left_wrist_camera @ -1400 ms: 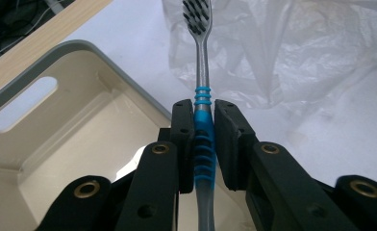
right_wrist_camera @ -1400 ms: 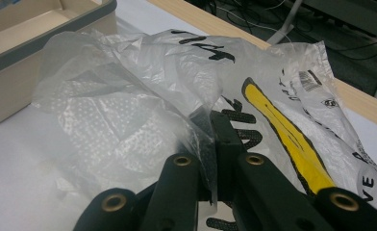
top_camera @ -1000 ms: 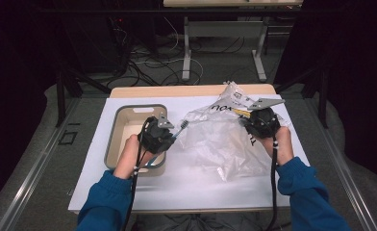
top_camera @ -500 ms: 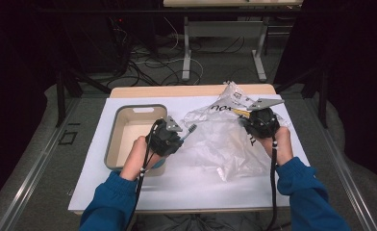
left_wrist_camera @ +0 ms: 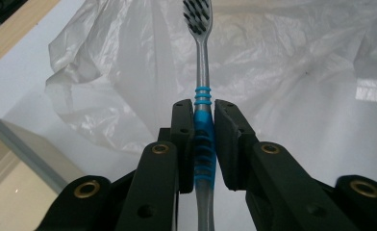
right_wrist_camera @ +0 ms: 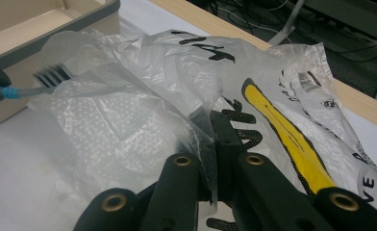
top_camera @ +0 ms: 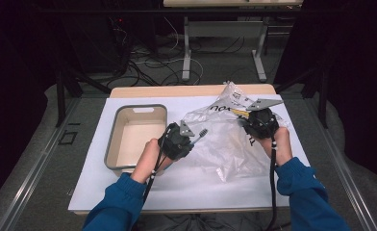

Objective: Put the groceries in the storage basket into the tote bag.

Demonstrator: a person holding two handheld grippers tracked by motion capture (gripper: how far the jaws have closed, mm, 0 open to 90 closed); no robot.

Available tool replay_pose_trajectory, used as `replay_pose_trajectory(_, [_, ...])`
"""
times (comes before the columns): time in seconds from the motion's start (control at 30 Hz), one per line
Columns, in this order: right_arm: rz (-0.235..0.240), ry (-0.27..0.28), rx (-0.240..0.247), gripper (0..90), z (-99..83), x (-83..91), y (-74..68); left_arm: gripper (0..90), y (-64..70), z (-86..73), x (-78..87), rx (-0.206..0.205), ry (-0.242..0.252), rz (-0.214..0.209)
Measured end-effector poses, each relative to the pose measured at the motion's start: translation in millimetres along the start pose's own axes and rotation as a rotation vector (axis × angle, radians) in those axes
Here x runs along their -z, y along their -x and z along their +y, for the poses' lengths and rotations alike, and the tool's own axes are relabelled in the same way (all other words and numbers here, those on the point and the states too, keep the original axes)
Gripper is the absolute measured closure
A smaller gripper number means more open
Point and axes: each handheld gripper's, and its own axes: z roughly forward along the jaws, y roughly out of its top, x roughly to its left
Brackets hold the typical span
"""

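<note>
There are two grippers: the left gripper (top_camera: pixel 192 136) and the right gripper (top_camera: pixel 250 122). There is one toothbrush (left_wrist_camera: pixel 203 91). It is grey with blue rings and dark bristles. There is one plastic bag (top_camera: pixel 225 144). It is thin and see-through, with black letters and one yellow stripe on it. There is one tray (top_camera: pixel 112 147), cream inside with a grey rim. There is one white sheet (top_camera: pixel 105 187) on one bench (top_camera: pixel 153 90). Two hands and two blue sleeves come in from the bottom.
</note>
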Motion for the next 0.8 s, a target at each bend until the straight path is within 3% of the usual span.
replay_pose_trajectory(0.1, [0.001,-0.001,0.0,90.0,0.0,0.2,0.1,79.3,1.8,2.1,-6.7,-0.006,-0.014,0.008])
replay_pose_trajectory(0.13, [0.001,0.0,0.0,90.0,-0.1,0.0,-0.1,79.2,3.7,2.4,-10.5,0.013,0.006,0.008])
replay_pose_trajectory(0.2, [0.0,-0.001,0.004,90.0,0.0,-0.1,-0.6,79.3,3.7,3.9,-14.5,-0.009,-0.025,0.008])
replay_pose_trajectory(0.4, [-0.002,-0.007,0.002,90.0,0.1,-0.9,-2.2,79.2,4.8,8.2,-28.4,0.019,-0.016,0.033])
replay_pose_trajectory(0.47, [0.0,-0.008,0.003,90.0,0.4,-0.6,-2.7,79.3,5.4,10.5,-32.3,0.023,-0.011,0.032])
replay_pose_trajectory(0.5, [-0.001,-0.007,0.005,90.0,0.5,-0.5,-2.8,79.3,6.6,11.8,-34.2,0.045,0.006,0.029])
replay_pose_trajectory(0.57, [0.003,-0.005,0.006,90.0,0.6,-0.8,-3.4,79.3,6.4,15.1,-36.5,0.031,-0.002,0.03])
replay_pose_trajectory(0.8, [0.003,-0.001,0.006,90.0,0.4,-1.1,-4.0,79.2,10.7,25.0,-47.3,0.049,0.035,0.035])
